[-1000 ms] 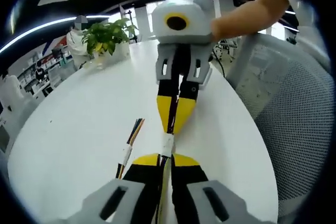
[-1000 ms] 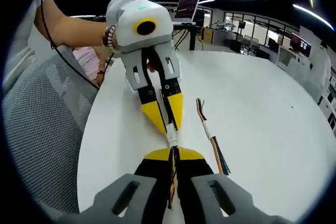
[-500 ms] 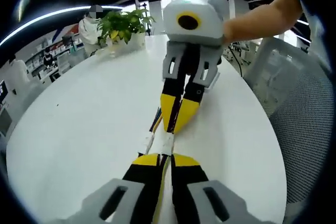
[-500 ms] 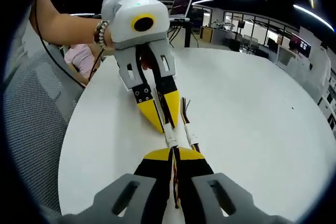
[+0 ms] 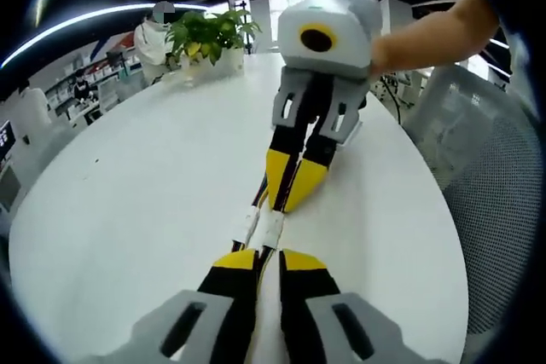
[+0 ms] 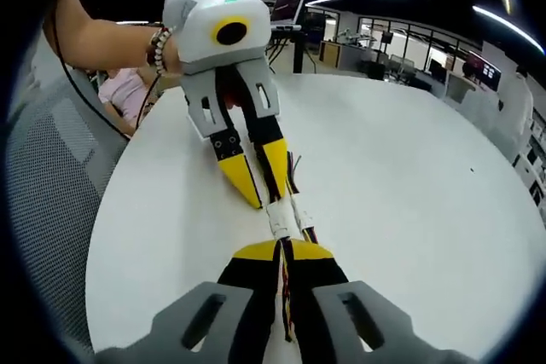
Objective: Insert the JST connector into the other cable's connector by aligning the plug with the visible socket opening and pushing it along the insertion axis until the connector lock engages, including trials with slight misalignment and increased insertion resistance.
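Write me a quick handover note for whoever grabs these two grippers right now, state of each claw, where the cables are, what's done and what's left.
Left claw: shut on its cable, just behind the white JST connector.
Right claw: shut on the other cable, tips pointing straight at the left claw.
Both are held low over the white table, tip to tip, with the white connector housings meeting in the short gap between them. A spare cable lies on the table alongside.
Done: both cables gripped, plug and socket lined up and touching.
Left: I cannot tell whether the lock has engaged. Push along the axis, then check the latch.
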Motion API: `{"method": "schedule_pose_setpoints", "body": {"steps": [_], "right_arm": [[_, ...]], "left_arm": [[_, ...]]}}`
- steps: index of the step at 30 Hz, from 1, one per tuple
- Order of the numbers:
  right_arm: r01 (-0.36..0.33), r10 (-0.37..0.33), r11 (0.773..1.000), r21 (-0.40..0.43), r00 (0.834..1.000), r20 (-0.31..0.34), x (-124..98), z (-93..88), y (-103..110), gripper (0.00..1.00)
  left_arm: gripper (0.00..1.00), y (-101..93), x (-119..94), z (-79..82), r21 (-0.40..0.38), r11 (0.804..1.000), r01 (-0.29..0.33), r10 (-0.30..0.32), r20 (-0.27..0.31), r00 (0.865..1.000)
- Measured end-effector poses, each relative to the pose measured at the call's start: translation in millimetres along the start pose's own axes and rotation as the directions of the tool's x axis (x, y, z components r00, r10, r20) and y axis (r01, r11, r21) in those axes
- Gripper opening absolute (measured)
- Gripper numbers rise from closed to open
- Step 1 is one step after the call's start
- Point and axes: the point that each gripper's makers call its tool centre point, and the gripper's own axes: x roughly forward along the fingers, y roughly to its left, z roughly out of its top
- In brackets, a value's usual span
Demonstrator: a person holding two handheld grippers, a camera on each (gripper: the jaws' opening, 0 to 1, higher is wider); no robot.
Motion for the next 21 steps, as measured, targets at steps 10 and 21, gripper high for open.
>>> {"method": "schedule_pose_setpoints", "body": {"steps": [10,21], "right_arm": [[0.01,-0.01,1.0,0.012,1.0,-0.003,-1.1,0.8,1.5,0.06],[0.07,-0.072,0.997,0.038,0.996,0.045,-21.4,17.6,-5.9,0.09]], "left_arm": [[0.04,-0.2,-4.4,0.0,0.0,1.0,-0.009,0.009,-0.004,1.0],[0.08,5.9,-21.9,24.6,-0.032,0.998,-0.057,0.06,0.075,0.995]]}}
